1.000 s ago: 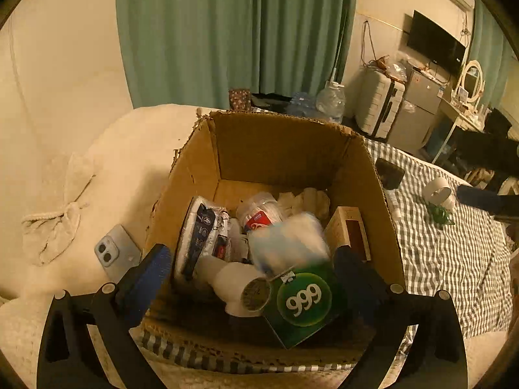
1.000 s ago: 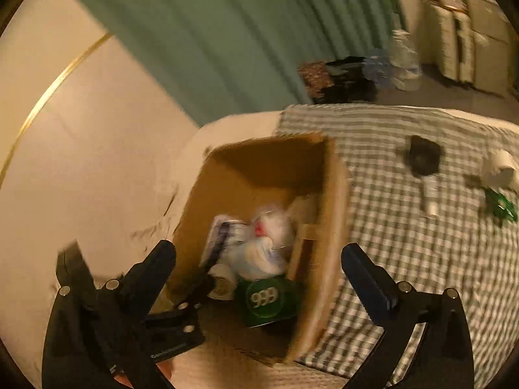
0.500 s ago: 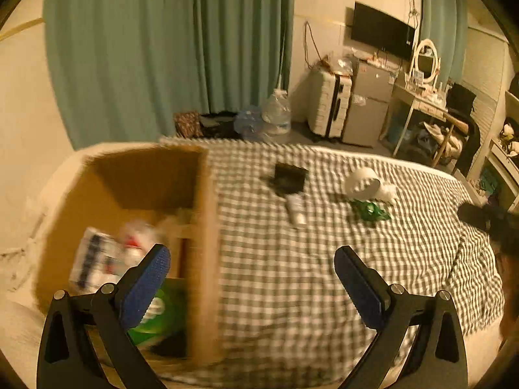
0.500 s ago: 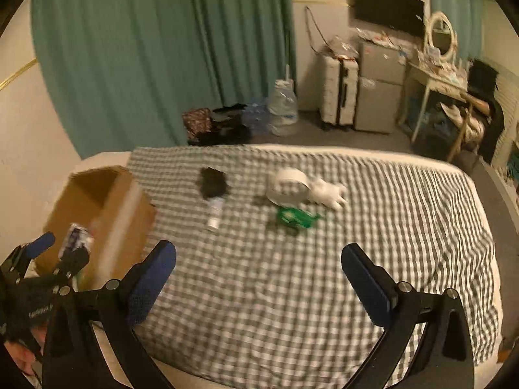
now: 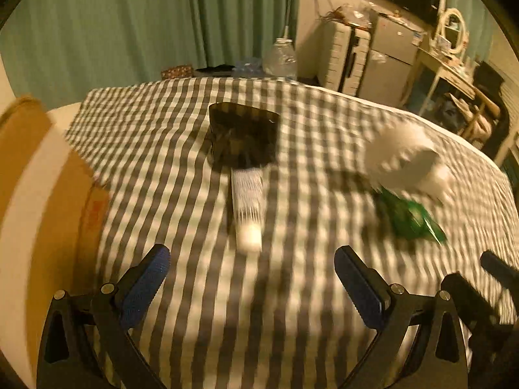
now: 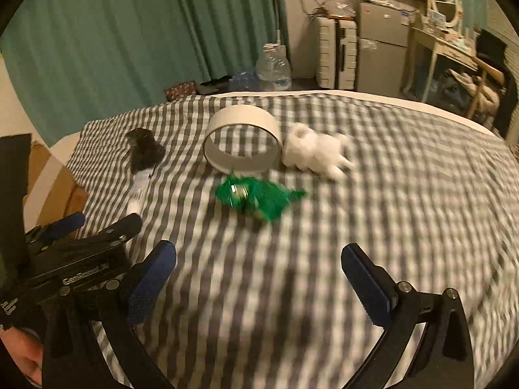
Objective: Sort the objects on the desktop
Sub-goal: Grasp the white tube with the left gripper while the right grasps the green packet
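A checked cloth [image 5: 292,308] covers the bed. A white tube [image 5: 247,209] lies just ahead of my open, empty left gripper [image 5: 249,287], its far end against a black box [image 5: 243,136]. Further right lie a green wrapper [image 5: 410,218] and a blurred white ring [image 5: 397,150]. In the right wrist view my right gripper [image 6: 258,282] is open and empty above the cloth. Ahead of it lie the green wrapper [image 6: 256,196], the white ring [image 6: 241,139] on its side and a white fluffy thing [image 6: 316,150]. The tube [image 6: 139,188] and black box [image 6: 144,149] lie left.
The cardboard box [image 5: 39,210] stands at the left edge of the bed. The left gripper's body [image 6: 74,259] and a hand [image 6: 19,353] fill the right view's lower left. Beyond the bed are green curtains, a water bottle [image 6: 272,66], a suitcase and a small fridge.
Both grippers swung right, away from the cardboard box and its contents, and came closer to the objects on the cloth. Both stayed open.
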